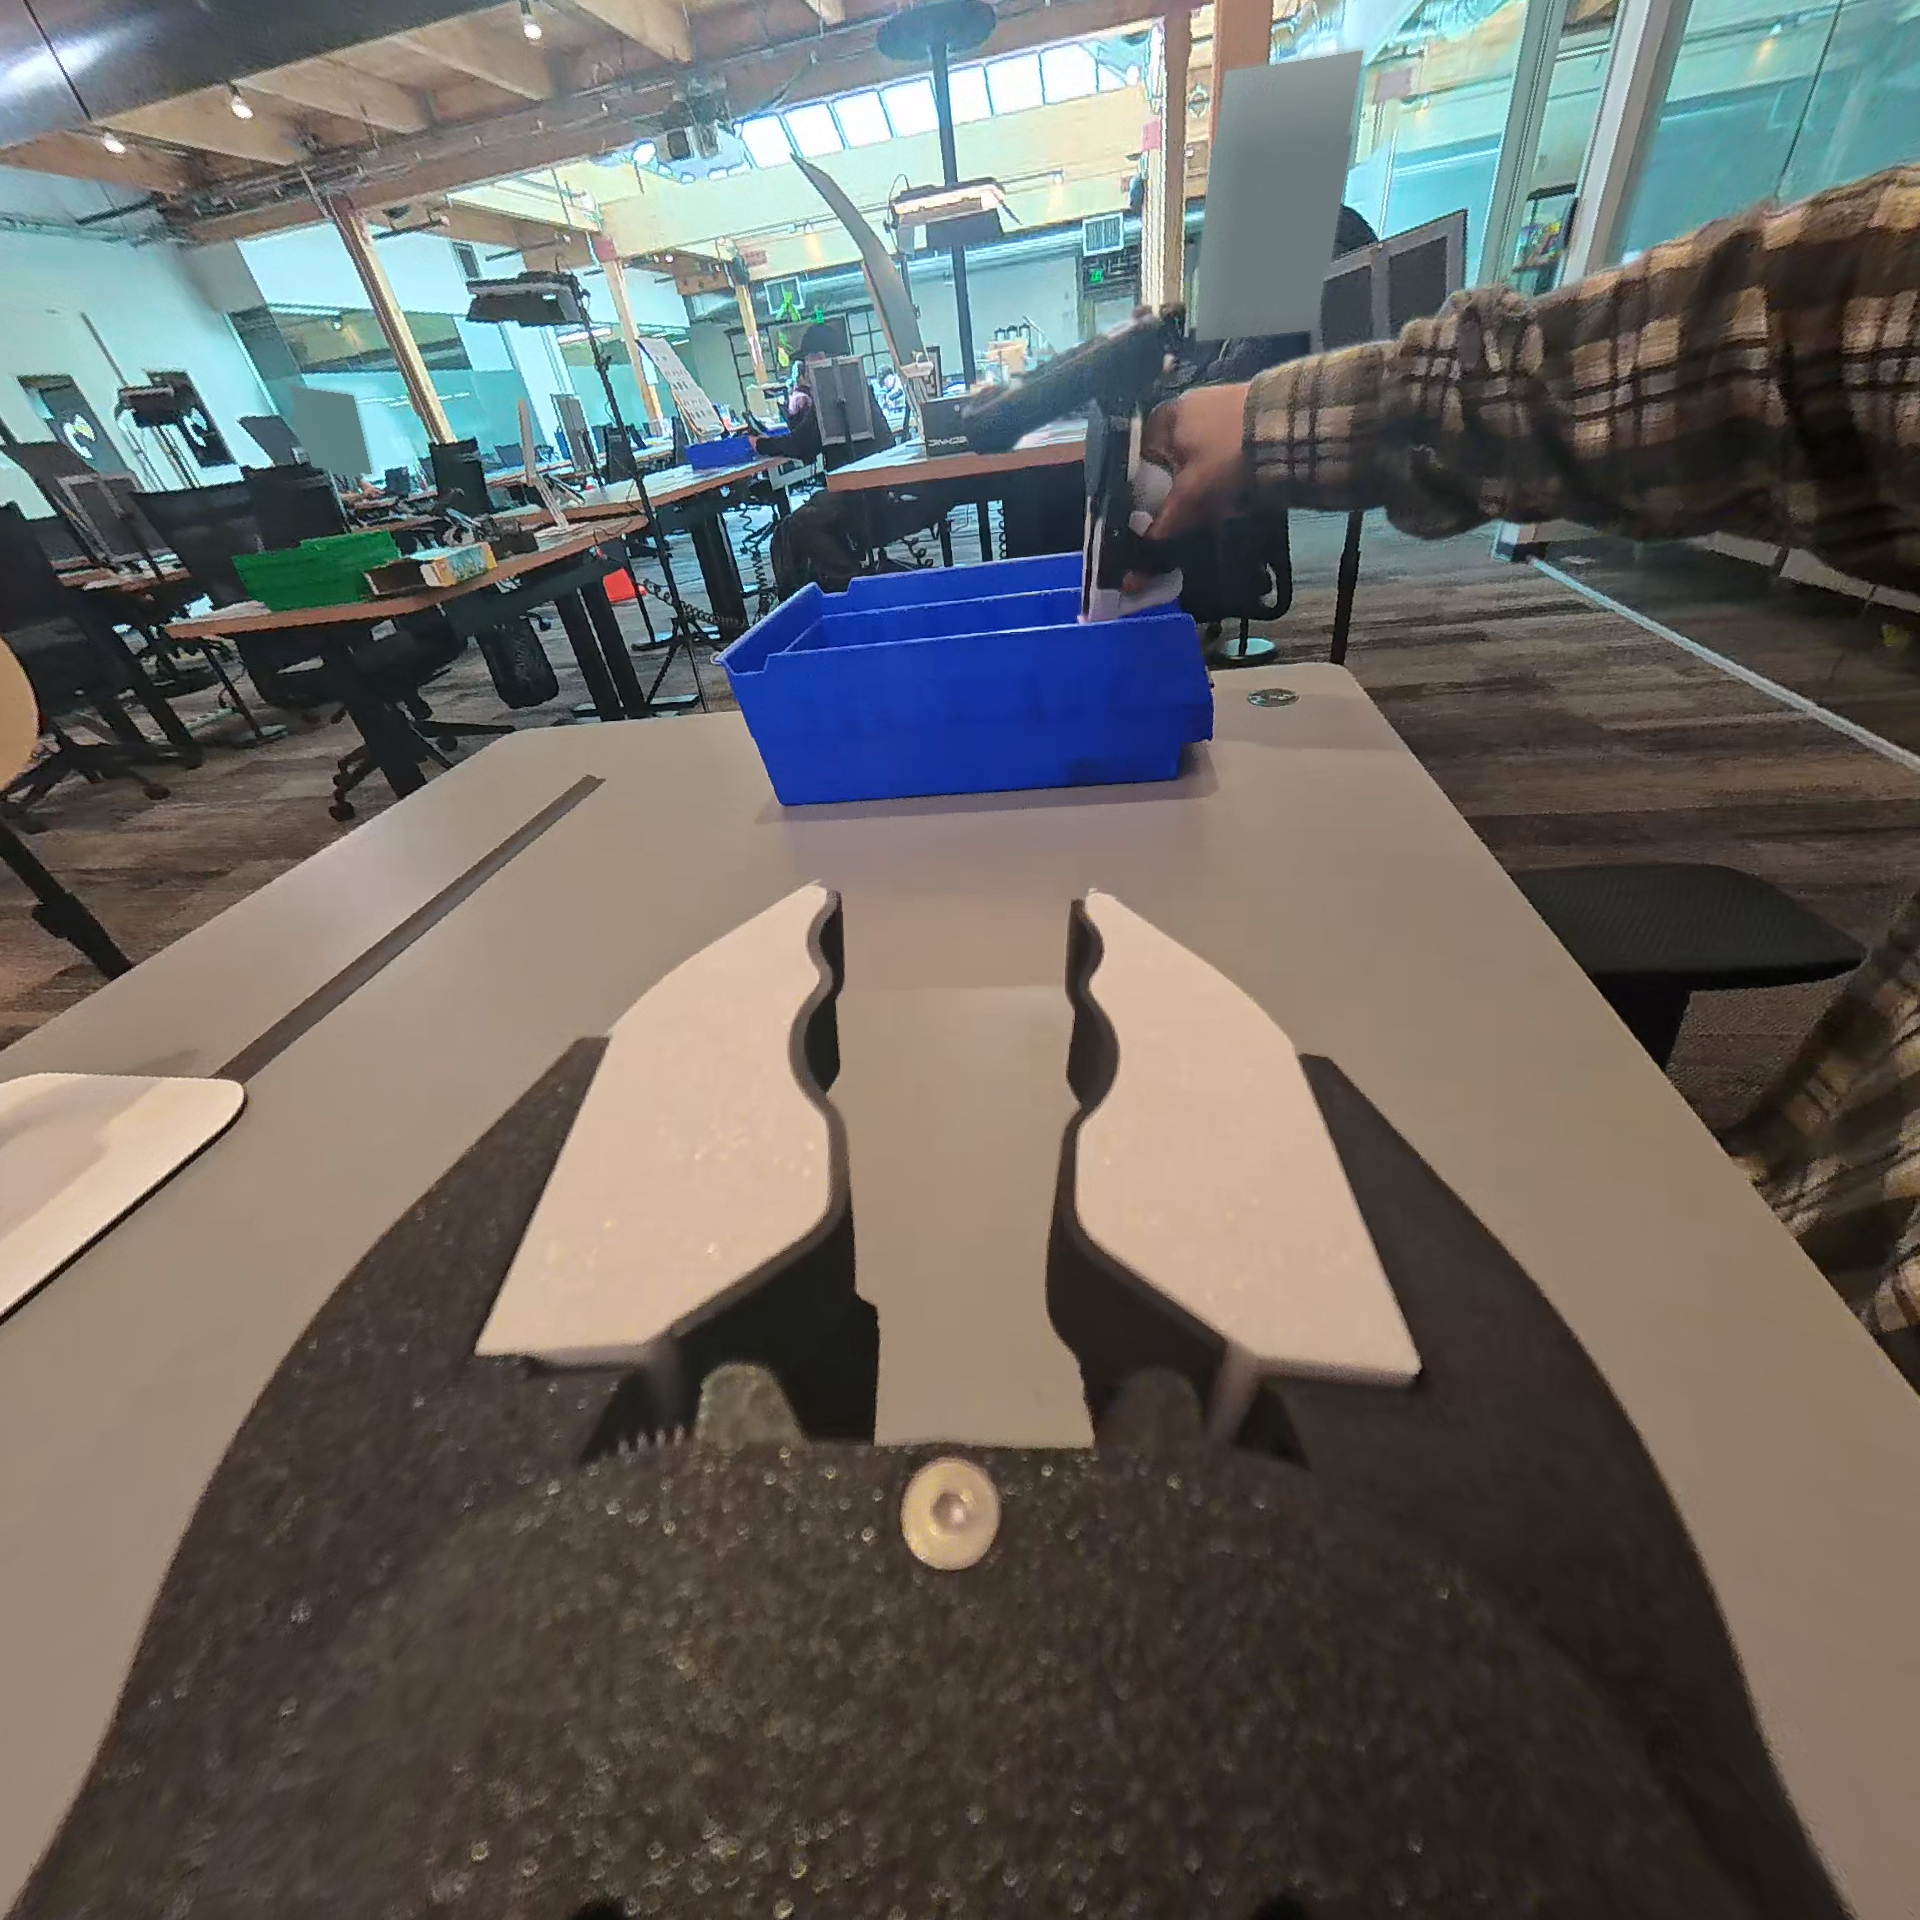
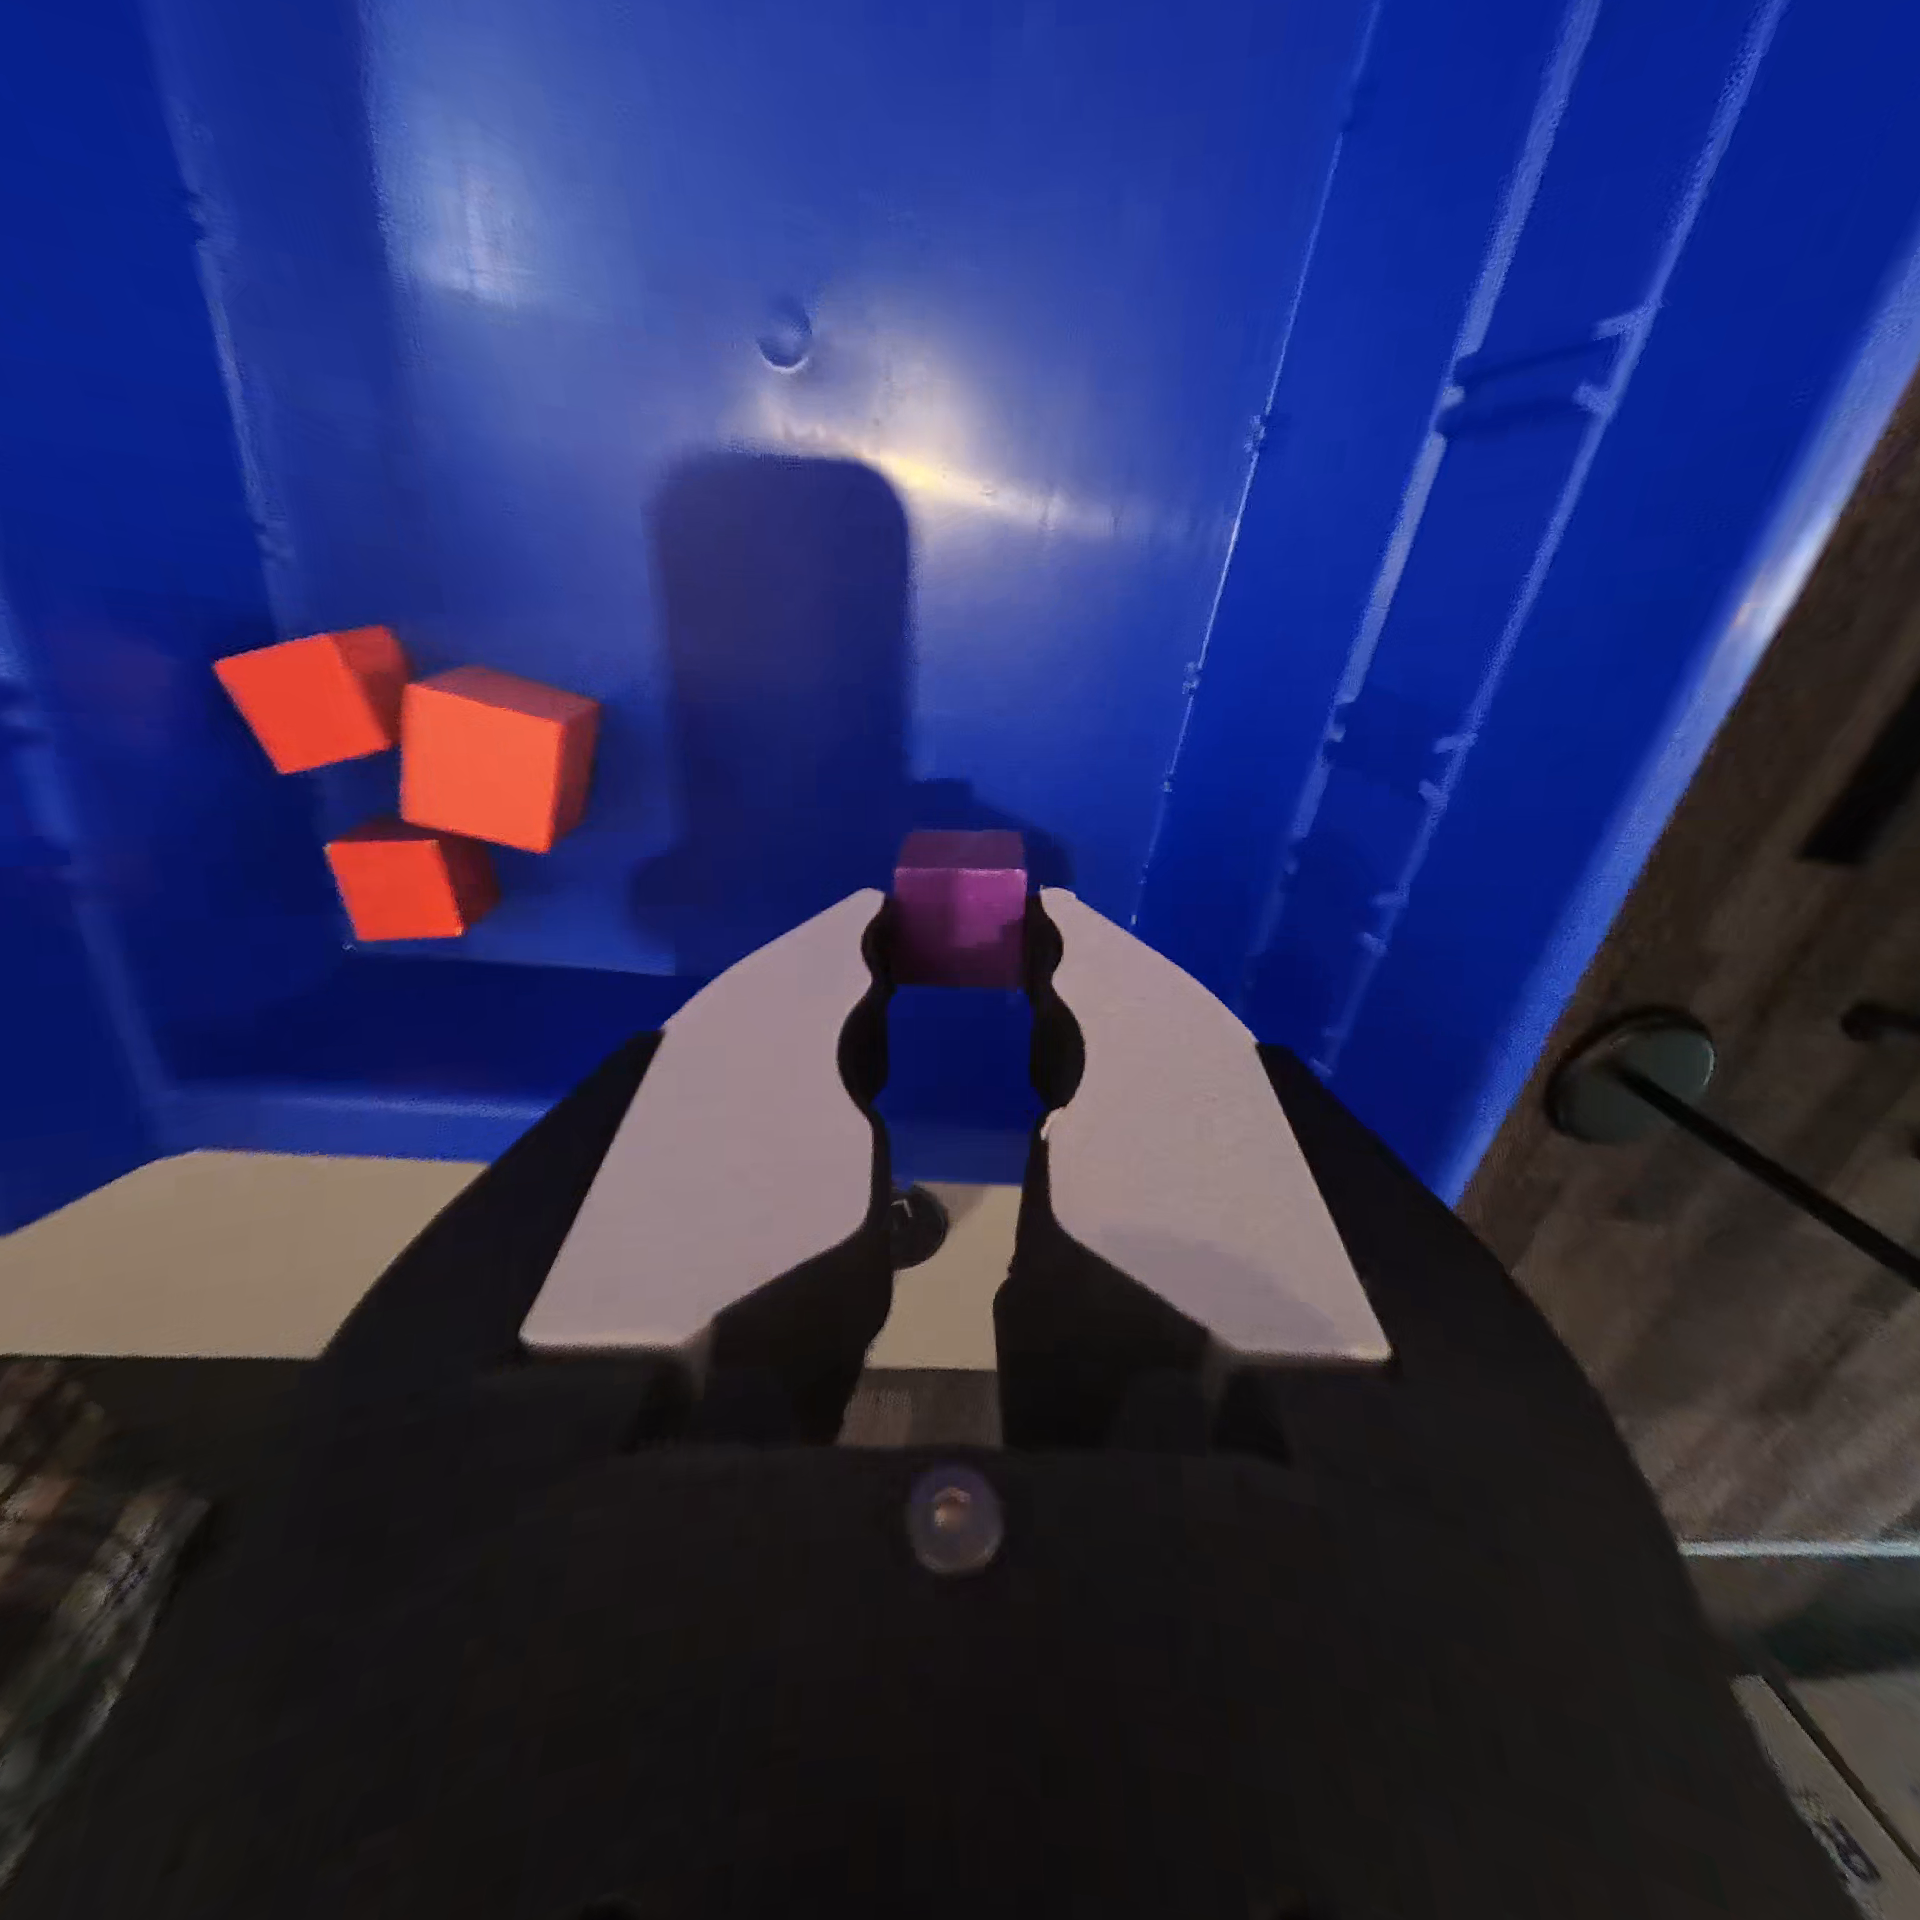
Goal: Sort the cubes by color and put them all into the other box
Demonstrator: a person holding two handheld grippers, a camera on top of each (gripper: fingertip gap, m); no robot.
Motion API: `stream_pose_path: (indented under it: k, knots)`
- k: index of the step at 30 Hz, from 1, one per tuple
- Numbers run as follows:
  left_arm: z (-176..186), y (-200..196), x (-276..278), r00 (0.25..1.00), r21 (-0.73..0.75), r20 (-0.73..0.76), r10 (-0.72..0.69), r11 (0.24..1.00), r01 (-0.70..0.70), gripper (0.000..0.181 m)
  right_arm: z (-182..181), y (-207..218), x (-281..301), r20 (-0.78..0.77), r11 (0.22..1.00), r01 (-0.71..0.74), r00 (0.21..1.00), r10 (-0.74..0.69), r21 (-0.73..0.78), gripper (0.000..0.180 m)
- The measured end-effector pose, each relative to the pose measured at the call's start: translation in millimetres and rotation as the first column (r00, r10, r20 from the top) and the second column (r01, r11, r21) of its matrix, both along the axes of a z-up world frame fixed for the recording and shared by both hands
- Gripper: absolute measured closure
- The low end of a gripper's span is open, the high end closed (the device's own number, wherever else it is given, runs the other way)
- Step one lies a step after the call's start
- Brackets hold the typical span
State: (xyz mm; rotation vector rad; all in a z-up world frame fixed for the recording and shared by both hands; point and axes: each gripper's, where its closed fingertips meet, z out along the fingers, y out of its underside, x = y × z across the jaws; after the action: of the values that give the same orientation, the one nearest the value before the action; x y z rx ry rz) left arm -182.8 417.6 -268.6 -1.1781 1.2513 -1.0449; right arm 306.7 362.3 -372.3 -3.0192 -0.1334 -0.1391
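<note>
three red cubes (image 2: 457, 774) lie left of right gripper (image 2: 958, 914) pinching purple cube (image 2: 956, 920).

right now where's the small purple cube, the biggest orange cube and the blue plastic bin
small purple cube (image 2: 958, 914): right wrist view, its near face between the fingertips
biggest orange cube (image 2: 480, 761): right wrist view, its front face
blue plastic bin (image 1: 966, 727): left wrist view, its outer front wall

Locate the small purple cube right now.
In the right wrist view, the small purple cube sits clamped between the right gripper fingertips inside the blue plastic bin, right of three orange-red cubes.
</note>
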Motion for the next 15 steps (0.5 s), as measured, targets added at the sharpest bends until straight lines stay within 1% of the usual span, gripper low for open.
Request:
stream_pose_path:
  k: [5, 12, 15]
  knots:
    - [-6, 1, 1, 0.999, 0.027, -0.034, 0.008, 1.0, -0.007, 0.145, -21, 5, 8, 0.011, 0.999, 0.042, 0.999, -0.042, -0.028, 0.157]
    - [-13, 0, 3, 0.998, 0.036, -0.069, 0.006, 0.999, -0.004, 0.146, -32, -1, 15, 0.024, 0.993, 0.091, 0.996, -0.09, -0.068, 0.156]
    - [-14, 1, 3, 0.998, 0.032, -0.07, 0.009, 0.999, -0.006, 0.145, -26, -1, 16, 0.031, 0.994, 0.09, 0.996, -0.089, -0.053, 0.137]
